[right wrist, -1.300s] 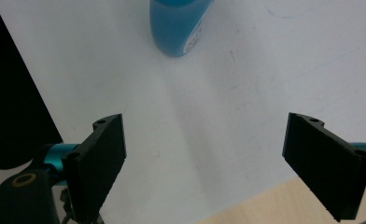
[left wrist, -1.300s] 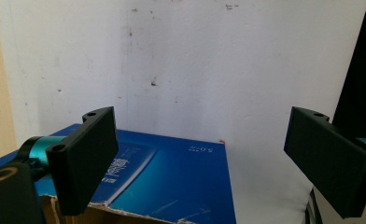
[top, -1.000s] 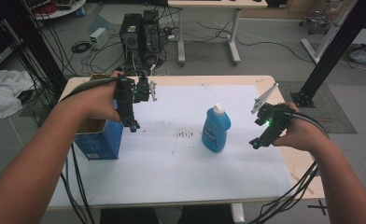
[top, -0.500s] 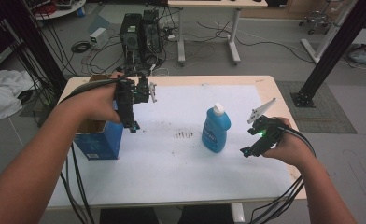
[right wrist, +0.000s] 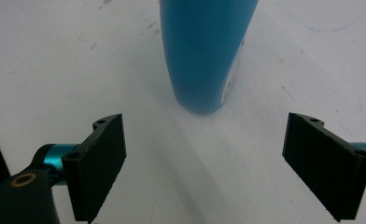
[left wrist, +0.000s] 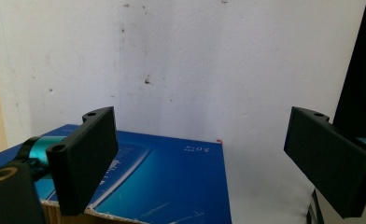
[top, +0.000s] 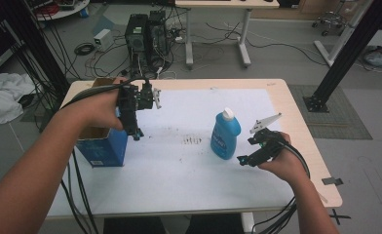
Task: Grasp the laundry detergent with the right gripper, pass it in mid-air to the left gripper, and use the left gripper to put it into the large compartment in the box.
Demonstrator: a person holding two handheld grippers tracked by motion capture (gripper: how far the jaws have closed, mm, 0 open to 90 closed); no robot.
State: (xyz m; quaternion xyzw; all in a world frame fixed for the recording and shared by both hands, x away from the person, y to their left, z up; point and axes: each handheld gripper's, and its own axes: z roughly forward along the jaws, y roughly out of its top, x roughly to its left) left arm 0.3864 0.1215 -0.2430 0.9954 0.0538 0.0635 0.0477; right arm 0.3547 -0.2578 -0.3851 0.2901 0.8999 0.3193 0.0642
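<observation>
Change since a second ago: right gripper (top: 244, 159) has dropped lower and come in toward the bottle's base, now just beside it; left gripper (top: 136, 135) has stayed where it was over the box.
Right gripper: held low over the white mat, jaws spread wide with nothing between them; in the right gripper view (right wrist: 204, 161) the two black jaws stand far apart and the bottle rises ahead of the gap, not touching either one.
Blue bottle (top: 225, 134): upright on the mat, white cap on top, a white label showing on its side in the right gripper view (right wrist: 204, 51); it stands right of the table's middle, just left of the right gripper.
Left gripper: held in the air, pointing down, jaws wide apart and empty; in the left gripper view (left wrist: 204, 161) they frame the box edge and bare mat.
Blue cardboard box (top: 101, 146): open-topped, at the left side of the table, partly under the left hand; its blue side shows in the left gripper view (left wrist: 167, 182).
White mat (top: 189, 165): covers most of the table top, with dark scuff marks (top: 194, 141) near the middle.
Table (top: 296, 117): light wood rim showing around the mat.
Floor behind: computer tower (top: 143, 31) and loose cables.
</observation>
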